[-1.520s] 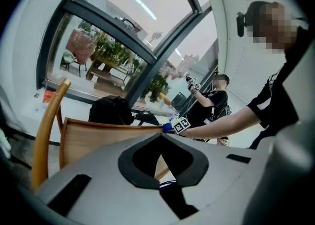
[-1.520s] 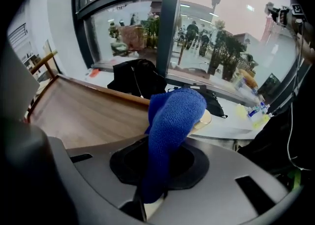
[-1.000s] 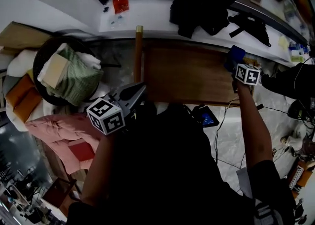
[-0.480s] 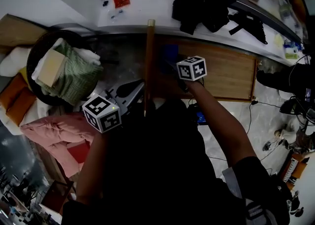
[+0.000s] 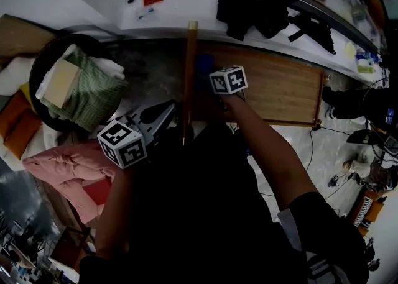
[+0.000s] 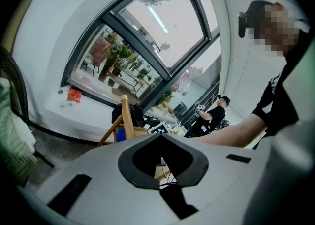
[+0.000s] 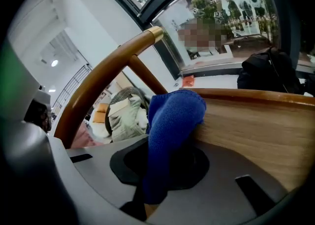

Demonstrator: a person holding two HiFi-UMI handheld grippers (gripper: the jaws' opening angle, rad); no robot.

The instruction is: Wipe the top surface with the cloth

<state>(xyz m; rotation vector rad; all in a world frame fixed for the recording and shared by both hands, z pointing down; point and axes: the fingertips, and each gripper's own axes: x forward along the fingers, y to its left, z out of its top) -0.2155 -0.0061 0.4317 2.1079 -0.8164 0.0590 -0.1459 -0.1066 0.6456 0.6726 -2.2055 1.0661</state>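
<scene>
Right tool (image 5: 210, 73), clamped on a blue cloth (image 5: 203, 64). The cloth is pressed against the wooden desk top (image 5: 273, 87) near its left end, just beside a round wooden rail (image 5: 188, 77). In the right gripper view the cloth fills the gap between the jaws and bulges onto the board's edge. Left tool (image 5: 163, 114), jaws together with nothing between them, held off the desk to the left, near a dark basket (image 5: 43, 65) of folded fabrics.
</scene>
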